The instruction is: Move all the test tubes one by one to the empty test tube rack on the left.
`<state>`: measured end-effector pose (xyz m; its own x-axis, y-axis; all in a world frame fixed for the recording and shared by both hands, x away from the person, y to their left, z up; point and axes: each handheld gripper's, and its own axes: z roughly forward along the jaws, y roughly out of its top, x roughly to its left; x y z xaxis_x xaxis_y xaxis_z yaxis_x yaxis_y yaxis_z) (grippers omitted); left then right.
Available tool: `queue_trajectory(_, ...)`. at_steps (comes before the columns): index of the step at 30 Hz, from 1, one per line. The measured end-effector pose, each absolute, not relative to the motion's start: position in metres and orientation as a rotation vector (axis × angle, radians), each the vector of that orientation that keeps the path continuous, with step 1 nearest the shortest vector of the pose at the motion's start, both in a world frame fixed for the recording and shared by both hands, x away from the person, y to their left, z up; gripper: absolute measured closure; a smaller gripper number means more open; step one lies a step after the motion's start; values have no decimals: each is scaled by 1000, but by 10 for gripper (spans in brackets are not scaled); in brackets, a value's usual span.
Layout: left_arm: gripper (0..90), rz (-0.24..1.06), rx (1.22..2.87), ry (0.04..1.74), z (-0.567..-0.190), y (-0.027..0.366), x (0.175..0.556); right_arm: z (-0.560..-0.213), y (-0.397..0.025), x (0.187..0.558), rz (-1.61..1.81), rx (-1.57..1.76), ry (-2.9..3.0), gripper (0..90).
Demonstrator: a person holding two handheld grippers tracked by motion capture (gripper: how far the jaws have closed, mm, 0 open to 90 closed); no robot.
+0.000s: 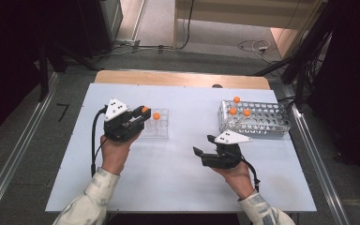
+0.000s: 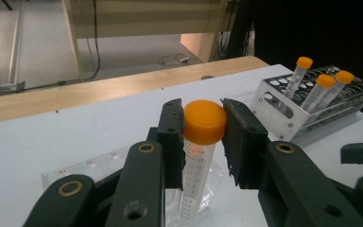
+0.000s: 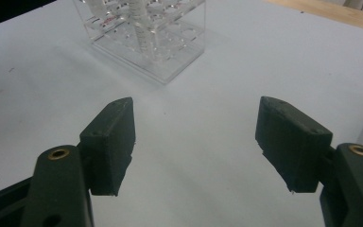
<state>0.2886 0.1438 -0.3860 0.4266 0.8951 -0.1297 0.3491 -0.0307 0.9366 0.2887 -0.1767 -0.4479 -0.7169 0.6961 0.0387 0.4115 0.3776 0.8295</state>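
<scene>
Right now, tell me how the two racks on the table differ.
The clear rack is small and see-through; the metal rack is larger, silvery and perforated. The clear rack holds two orange-capped tubes, one gripped by the left gripper; the metal rack holds three. Both sit on the white table.

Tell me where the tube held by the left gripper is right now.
In the high view the orange-capped tube sits left of centre, clamped at its cap by the left gripper, standing in the clear rack beside another capped tube.

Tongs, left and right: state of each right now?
Left tongs: closed on the orange-capped tube, at its cap.
Right tongs: open, holding nothing.
</scene>
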Motion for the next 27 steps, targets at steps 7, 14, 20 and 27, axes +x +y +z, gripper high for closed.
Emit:
queue_trajectory(7,696,672,1582,1135,-380,144,300,-447,-190,290,1270,997,2294,284)
queue_trajectory(14,696,693,1589,1154,-385,142,310,-447,-195,290,1271,1008,2284,286)
queue_trajectory(20,696,721,1589,1144,-389,138,312,-447,-196,290,1272,1011,2280,288)
queue_trajectory(27,696,733,1602,1151,-398,136,312,-446,-197,290,1272,1021,2275,291)
